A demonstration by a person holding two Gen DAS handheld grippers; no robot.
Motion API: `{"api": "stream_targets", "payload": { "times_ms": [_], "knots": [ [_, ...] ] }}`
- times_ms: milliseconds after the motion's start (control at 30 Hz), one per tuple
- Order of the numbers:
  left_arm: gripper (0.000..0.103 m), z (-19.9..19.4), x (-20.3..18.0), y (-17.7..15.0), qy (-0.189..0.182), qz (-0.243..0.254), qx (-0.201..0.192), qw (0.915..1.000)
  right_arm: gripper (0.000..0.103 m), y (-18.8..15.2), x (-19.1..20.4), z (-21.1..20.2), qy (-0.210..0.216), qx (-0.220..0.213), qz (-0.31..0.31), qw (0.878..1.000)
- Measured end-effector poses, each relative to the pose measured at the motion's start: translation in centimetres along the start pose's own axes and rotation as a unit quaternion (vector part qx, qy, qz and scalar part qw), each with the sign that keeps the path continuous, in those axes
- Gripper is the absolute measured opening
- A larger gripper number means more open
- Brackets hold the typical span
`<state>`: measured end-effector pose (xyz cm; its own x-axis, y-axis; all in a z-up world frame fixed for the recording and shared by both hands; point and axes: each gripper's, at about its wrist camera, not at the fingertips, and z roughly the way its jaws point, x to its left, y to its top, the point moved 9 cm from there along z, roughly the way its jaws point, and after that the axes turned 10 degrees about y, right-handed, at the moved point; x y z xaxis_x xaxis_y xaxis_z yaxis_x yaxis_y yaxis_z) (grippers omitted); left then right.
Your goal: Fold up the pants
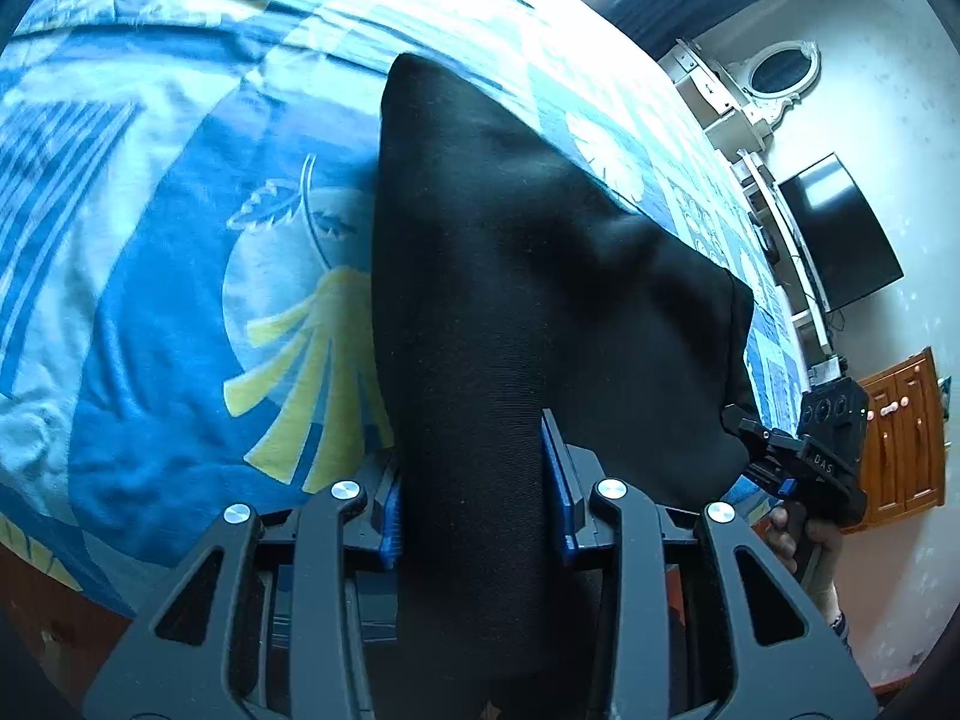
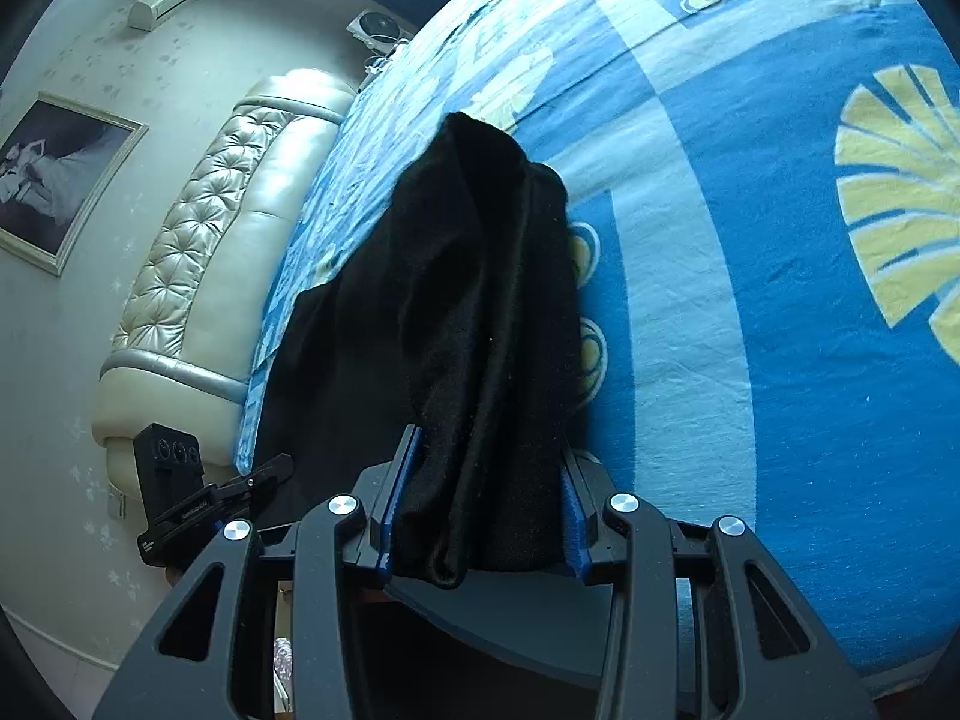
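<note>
Both grippers, left (image 1: 477, 480) and right (image 2: 483, 504), angled down, clamp black pants (image 1: 510, 276) above bed (image 1: 150, 300).

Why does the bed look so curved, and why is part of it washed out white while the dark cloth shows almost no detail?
Left wrist view: the fisheye lens bows the bed, and daylight blows out its far edge; the pants read as near-flat black. Right wrist view: the same bulge bends the headboard; softer light shows folds in the pants.
</note>
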<state>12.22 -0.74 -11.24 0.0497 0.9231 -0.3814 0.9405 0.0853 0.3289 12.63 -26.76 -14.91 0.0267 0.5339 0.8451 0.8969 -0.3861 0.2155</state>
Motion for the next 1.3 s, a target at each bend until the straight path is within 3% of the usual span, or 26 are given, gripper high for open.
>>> {"api": "stream_targets", "payload": {
  "times_ms": [700,767,833,900,1033,1167,1300],
  "knots": [
    [0.043,0.9,0.5,-0.5,-0.013,0.005,-0.009,0.9999,0.041,-0.8,-1.8,-0.6,0.019,-0.010,0.011,1.000],
    [0.048,0.8,0.4,-0.6,-0.017,0.011,-0.014,0.9997,0.044,-0.8,-1.7,-0.7,0.026,-0.007,0.014,1.000],
    [0.067,0.3,0.6,-0.5,-0.010,0.024,-0.032,0.9992,0.048,-0.7,-1.7,-0.9,0.037,-0.004,0.020,0.999],
    [0.076,-0.8,0.8,-0.5,-0.002,0.042,-0.060,0.9973,0.054,-0.7,-1.5,-1.2,0.040,0.005,0.023,0.999],
    [0.087,-3.1,1.3,-0.3,-0.003,0.067,-0.089,0.9938,0.070,-0.1,-0.9,-2.6,0.034,0.012,0.007,0.999],
    [0.089,-2.8,1.9,1.7,-0.020,0.053,-0.086,0.9947,0.075,3.5,-1.2,-3.3,0.043,-0.023,0.006,0.999],
    [0.090,-0.3,1.8,5.0,-0.041,0.003,-0.061,0.9973,0.075,7.1,-2.7,-1.2,0.039,-0.032,0.025,0.998]
  ]
}}
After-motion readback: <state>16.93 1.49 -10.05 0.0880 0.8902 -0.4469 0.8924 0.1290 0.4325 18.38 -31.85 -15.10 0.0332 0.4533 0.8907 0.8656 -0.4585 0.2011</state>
